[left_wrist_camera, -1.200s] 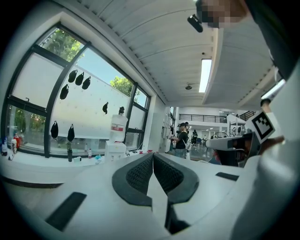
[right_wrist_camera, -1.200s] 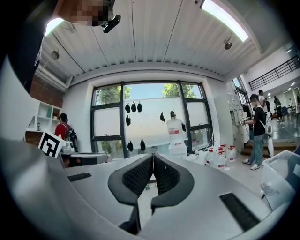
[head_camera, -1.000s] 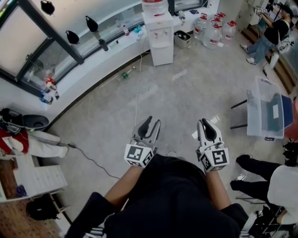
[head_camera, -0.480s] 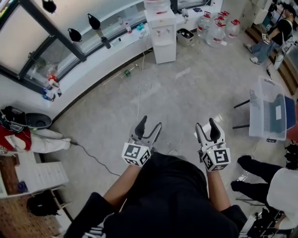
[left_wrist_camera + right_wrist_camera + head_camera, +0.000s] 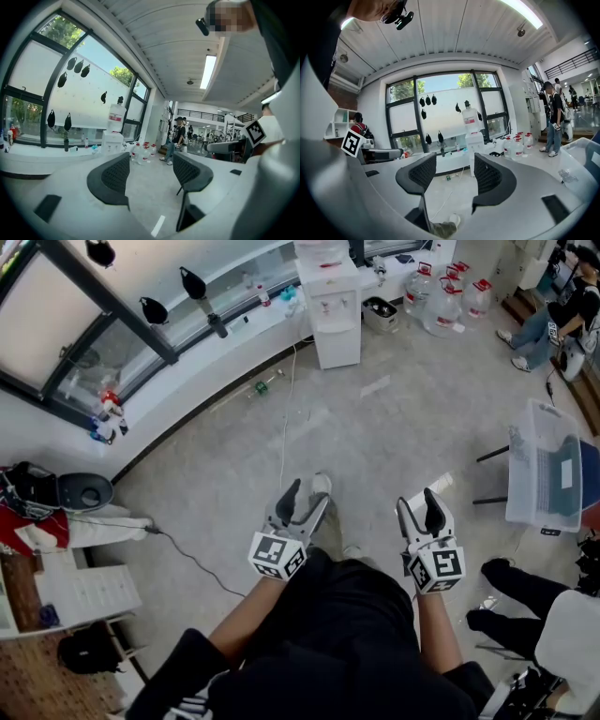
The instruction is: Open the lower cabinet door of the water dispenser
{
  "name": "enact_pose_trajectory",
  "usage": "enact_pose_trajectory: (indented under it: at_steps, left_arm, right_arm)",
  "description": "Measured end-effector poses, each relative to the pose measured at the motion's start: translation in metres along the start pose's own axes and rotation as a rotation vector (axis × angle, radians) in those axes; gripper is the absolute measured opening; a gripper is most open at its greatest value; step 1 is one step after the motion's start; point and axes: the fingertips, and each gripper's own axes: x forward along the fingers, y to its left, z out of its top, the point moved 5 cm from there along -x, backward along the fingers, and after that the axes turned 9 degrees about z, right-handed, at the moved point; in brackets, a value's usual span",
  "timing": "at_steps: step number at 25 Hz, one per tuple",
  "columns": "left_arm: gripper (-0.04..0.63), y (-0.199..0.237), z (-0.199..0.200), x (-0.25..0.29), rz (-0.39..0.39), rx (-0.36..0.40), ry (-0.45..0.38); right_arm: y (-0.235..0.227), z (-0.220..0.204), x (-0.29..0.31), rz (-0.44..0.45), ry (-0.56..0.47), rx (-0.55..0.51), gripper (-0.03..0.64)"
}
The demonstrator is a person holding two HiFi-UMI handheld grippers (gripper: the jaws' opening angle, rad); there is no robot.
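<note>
Boxy white water dispenser (image 5: pixel 336 310) is standing at the far edge of the speckled floor (image 5: pixel 394 427); left gripper (image 5: pixel 305 495) and right gripper (image 5: pixel 417 502) are hovering near-level, jaws spread, empty.

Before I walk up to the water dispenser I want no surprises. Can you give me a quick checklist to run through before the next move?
1. Left gripper open and empty: ok.
2. Right gripper open and empty: ok.
3. Water dispenser within reach: not ok, it stands far off across the floor.
4. Walking path free: not ok, a cable lies on the floor ahead.
5. Lower cabinet door handle located: cannot tell, too small.
</note>
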Motion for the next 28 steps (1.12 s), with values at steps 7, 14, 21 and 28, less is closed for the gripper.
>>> enact_pose_trajectory:
  at_steps: [7, 14, 21, 28]
  left_arm:
    - [0.267, 0.015, 0.005, 0.076, -0.054, -0.02, 0.022]
    - [0.267, 0.04, 0.031, 0.19, -0.124, -0.058, 0.039]
    - [0.267, 0.083, 0.066, 0.305, -0.18, -0.055, 0.047]
    - [0.267, 0.135, 0.094, 0.372, -0.198, -0.069, 0.026]
  right_arm:
    - [-0.036, 0.006, 0.045, -0.041, 0.011, 0.002, 0.221]
    - [-0.097, 0.043, 0.131, -0.082, 0.029, -0.003, 0.221]
    - [-0.147, 0.084, 0.24, -0.073, 0.081, -0.014, 0.221]
    - [-0.171, 0.117, 0.323, -0.122, 0.069, -0.04, 0.221]
